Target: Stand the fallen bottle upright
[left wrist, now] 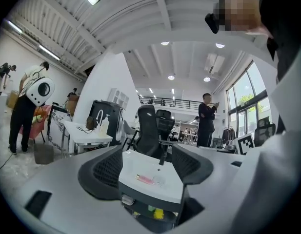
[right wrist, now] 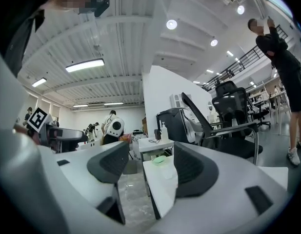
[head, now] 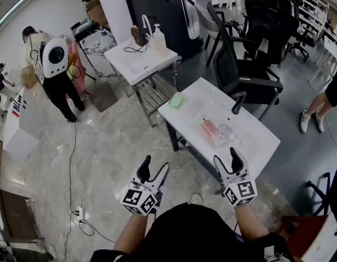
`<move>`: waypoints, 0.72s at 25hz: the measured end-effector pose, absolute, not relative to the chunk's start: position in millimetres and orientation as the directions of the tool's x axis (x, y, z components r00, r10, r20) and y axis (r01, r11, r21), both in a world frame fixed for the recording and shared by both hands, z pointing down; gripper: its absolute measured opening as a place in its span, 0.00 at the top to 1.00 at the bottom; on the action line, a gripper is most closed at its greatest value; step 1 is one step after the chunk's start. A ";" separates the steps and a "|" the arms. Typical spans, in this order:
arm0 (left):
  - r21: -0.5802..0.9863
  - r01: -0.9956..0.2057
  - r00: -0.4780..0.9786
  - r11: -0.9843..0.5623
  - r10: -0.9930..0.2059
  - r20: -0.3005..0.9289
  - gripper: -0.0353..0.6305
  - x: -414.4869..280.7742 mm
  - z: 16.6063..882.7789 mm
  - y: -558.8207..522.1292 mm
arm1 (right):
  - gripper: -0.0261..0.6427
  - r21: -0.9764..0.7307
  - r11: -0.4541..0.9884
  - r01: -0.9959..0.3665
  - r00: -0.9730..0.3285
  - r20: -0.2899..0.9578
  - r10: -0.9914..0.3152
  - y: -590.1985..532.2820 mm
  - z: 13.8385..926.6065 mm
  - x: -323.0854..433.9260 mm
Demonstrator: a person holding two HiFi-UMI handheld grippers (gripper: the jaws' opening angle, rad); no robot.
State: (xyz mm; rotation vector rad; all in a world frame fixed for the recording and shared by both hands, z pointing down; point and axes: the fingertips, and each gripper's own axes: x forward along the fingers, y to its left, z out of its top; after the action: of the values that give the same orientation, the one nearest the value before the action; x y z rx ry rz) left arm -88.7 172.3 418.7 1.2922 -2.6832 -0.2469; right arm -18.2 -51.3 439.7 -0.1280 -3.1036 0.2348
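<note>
A clear bottle with pink liquid (head: pixel 213 131) lies on its side on the white table (head: pixel 250 146), its clear cap end toward the right. In the left gripper view the bottle (left wrist: pixel 149 180) shows far off between the jaws. My left gripper (head: pixel 155 171) hovers over the floor, short of the table, open and holding nothing. My right gripper (head: pixel 227 163) stands open just before the table's near edge, below the bottle. In the right gripper view its jaws (right wrist: pixel 148 167) frame the table's left end (right wrist: pixel 160 184); the bottle is hidden there.
A green soap-like lump (head: pixel 176 100) lies at the table's far left. A black faucet-like post (head: pixel 237 102) stands at its far edge. Black office chairs (head: pixel 244 70) crowd behind. Another white table (head: pixel 140 59) with a pump bottle stands further back. A person (head: pixel 53 75) stands at left.
</note>
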 end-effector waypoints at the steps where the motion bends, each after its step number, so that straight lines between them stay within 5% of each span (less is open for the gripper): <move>1: 0.214 -0.757 -0.620 0.618 -0.782 0.068 0.47 -93.0 419.6 166.3 | 0.53 -0.165 0.983 0.078 -0.996 0.022 0.083 -59.4 441.3 -21.1; 18: 0.213 -0.757 -0.615 0.618 -0.784 0.091 0.47 -143.9 440.4 97.2 | 0.53 -0.186 0.980 0.065 -0.994 0.079 0.081 -131.0 467.5 -61.0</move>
State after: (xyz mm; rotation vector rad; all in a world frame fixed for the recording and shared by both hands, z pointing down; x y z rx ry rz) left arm -143.9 97.2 440.4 1.2806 -2.6653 -0.2282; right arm -61.0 -131.0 467.5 -0.1120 -3.0401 0.2812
